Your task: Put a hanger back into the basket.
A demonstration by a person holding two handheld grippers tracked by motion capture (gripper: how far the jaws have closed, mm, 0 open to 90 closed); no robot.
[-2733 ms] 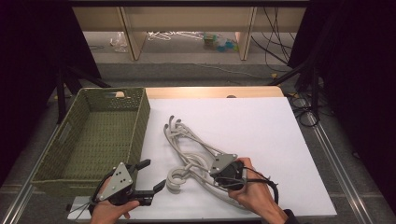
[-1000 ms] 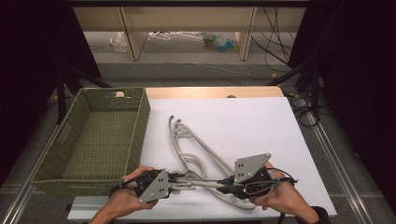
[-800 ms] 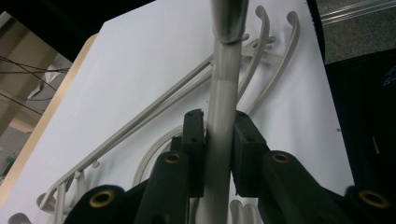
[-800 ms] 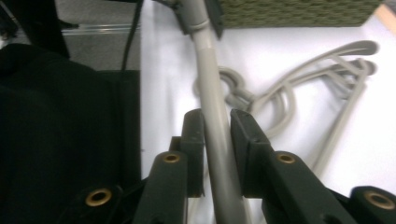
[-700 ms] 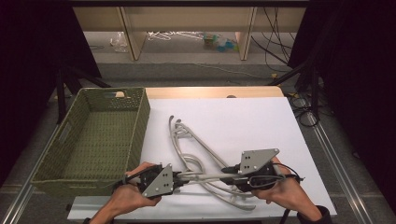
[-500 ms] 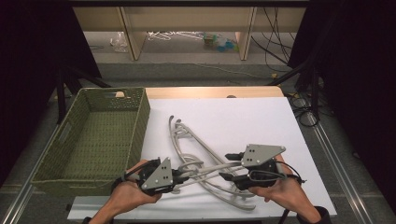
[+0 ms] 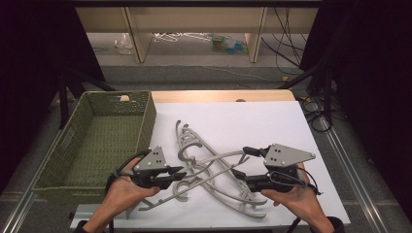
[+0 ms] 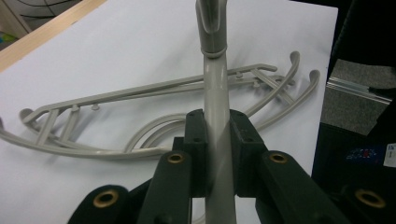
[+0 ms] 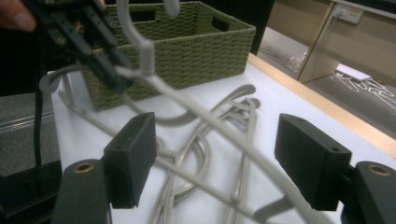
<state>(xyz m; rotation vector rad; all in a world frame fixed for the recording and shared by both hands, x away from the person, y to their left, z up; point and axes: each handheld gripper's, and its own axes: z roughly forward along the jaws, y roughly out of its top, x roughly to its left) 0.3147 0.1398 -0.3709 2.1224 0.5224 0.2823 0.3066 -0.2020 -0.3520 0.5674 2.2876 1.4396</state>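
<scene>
Several grey plastic hangers point(image 7: 186, 137) lie tangled on the white table top point(image 7: 252, 121). My left gripper point(image 7: 179, 174) is shut on one hanger point(image 7: 218, 156) near its neck and holds it lifted off the pile, with the hook pointing up. In the left gripper view the hanger's stem point(image 8: 215, 79) runs up out of the left gripper point(image 8: 215, 122). My right gripper point(image 7: 241, 162) has just been opening and stands open. In the right gripper view the lifted hanger's arm point(image 9: 196, 111) passes between the right gripper's point(image 9: 224, 140) pads without touching them.
A green woven basket point(image 7: 145, 114) stands at the table's left and looks empty; the same basket point(image 9: 187, 42) rises behind the hangers in the right gripper view. Wooden shelving and cables lie beyond the table's far edge. Bare white surface stretches to the far right.
The right gripper's jaws have spread apart and let go of the hanger's arm. The left gripper has risen a little with the hanger, tilting it up on that side.
</scene>
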